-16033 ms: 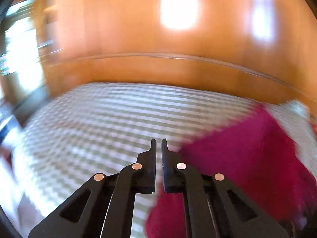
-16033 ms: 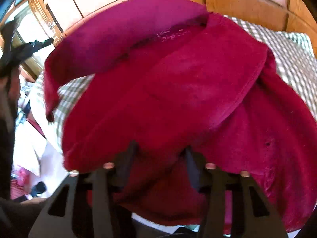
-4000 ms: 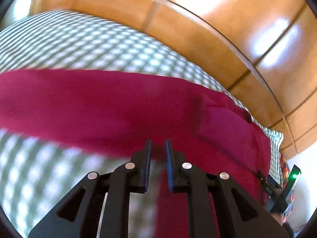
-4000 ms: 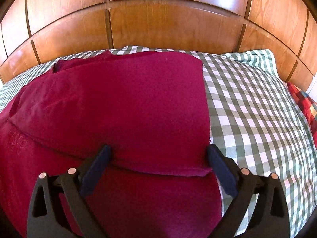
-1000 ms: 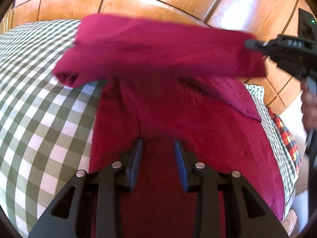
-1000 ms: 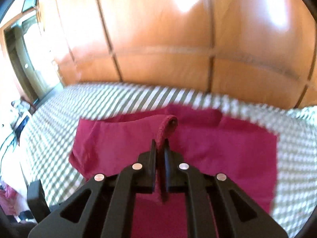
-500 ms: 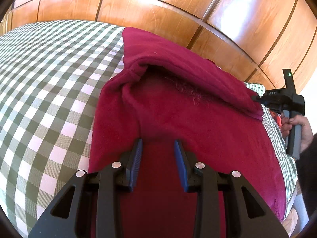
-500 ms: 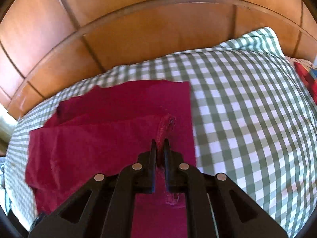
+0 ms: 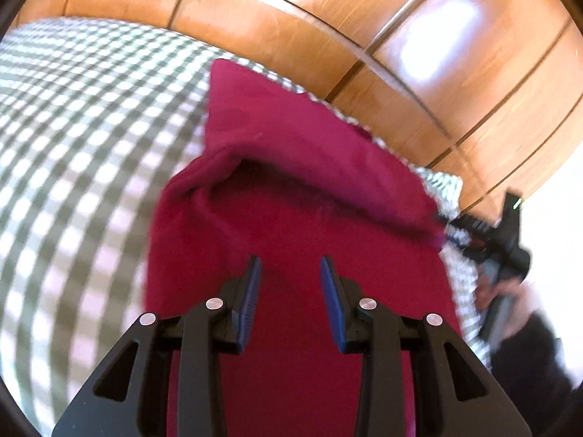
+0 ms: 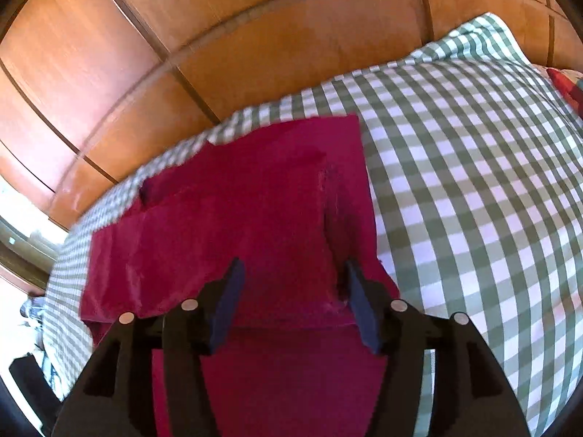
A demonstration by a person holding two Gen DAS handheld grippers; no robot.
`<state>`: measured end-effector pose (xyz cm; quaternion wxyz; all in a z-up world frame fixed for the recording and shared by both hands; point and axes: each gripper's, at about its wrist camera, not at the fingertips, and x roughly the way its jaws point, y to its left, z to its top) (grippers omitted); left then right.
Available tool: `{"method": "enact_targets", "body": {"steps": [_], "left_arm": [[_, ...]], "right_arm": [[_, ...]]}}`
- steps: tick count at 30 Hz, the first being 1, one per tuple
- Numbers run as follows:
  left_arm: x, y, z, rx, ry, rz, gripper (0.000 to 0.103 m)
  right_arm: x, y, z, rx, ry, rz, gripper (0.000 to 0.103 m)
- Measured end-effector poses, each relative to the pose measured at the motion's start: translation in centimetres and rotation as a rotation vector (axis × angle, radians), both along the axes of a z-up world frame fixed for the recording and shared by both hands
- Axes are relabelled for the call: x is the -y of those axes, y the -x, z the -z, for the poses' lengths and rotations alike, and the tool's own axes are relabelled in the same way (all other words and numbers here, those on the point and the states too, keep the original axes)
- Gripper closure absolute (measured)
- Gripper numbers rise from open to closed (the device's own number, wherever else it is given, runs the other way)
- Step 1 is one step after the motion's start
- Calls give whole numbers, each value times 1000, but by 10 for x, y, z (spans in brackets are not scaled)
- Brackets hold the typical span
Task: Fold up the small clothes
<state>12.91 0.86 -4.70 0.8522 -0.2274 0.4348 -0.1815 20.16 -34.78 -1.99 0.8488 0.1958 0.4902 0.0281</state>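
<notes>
While both the left gripper (image 9: 290, 267) and right gripper (image 10: 293, 271) hang released above it, the crimson garment (image 10: 255, 218) lies part-folded on the checked bedspread (image 10: 473, 182). Expect light, limp, fuzzy cloth; pinch its doubled edge.

Green-and-white checked bedsheet (image 10: 473, 167) covers the bed, filling the right and centre of the right wrist view and the left of the left wrist view. Glossy orange-brown wood panelling (image 9: 419, 83) with dark grooves spans the top of both frames, bright glare patch upper right. Red plaid fabric (image 10: 566, 85) at the far right edge. Bright window area (image 10: 22, 218) at left edge.
</notes>
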Motion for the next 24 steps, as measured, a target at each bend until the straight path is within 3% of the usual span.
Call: {"method": "enact_targets", "body": {"steps": [2, 6, 10, 13, 15, 20, 22, 23, 24], "left_arm": [[7, -18, -5, 10, -2, -12, 70], [-3, -54, 1, -27, 10, -128, 70], [-43, -62, 6, -46, 106, -309, 70], [-50, -55, 19, -81, 79, -323, 70], [-51, -46, 22, -81, 65, -303, 70], [-53, -24, 6, -55, -52, -305, 70], [-52, -23, -13, 7, -60, -294, 70], [-50, -25, -19, 32, -65, -289, 71], [-48, -26, -24, 52, -70, -280, 70]], "right_arm": [[-4, -1, 3, -6, 34, -2, 60], [-3, 3, 0, -13, 102, -11, 91], [-7, 15, -16, 53, 105, -56, 97], [-21, 14, -2, 25, 183, -82, 98], [-23, 12, 12, 7, 195, -79, 97], [-20, 17, 2, 22, 211, -50, 93], [-21, 22, -10, 49, 251, -37, 75], [-22, 26, -16, 74, 263, -25, 55], [-22, 29, -24, 102, 266, -14, 51]]}}
